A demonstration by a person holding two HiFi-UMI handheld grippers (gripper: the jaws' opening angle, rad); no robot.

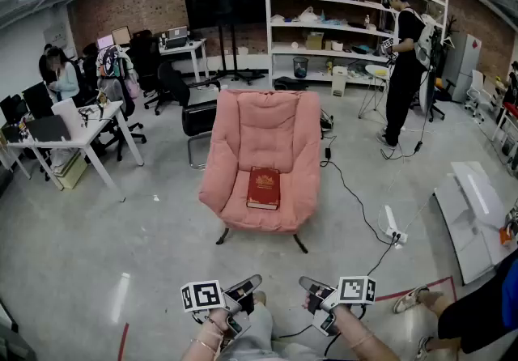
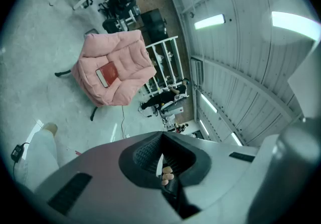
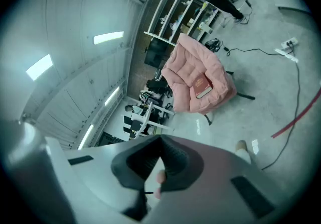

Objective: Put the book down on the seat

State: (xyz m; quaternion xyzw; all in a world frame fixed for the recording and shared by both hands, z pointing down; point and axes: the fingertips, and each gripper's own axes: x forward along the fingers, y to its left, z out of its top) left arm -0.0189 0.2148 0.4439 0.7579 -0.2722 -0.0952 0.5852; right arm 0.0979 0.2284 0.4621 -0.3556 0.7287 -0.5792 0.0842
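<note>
Reads as finished. Finds the red book flat on the seat of the pink armchair, well apart from both claws. Shows left claw clenched on nothing, right claw likewise clenched and empty. Leaves seemingly nothing to do.

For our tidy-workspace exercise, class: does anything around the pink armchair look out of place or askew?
Nothing spilled or damaged. The red book lies flat on the armchair seat. Only a black cable and white power strip trail loose across the floor right of it.
</note>
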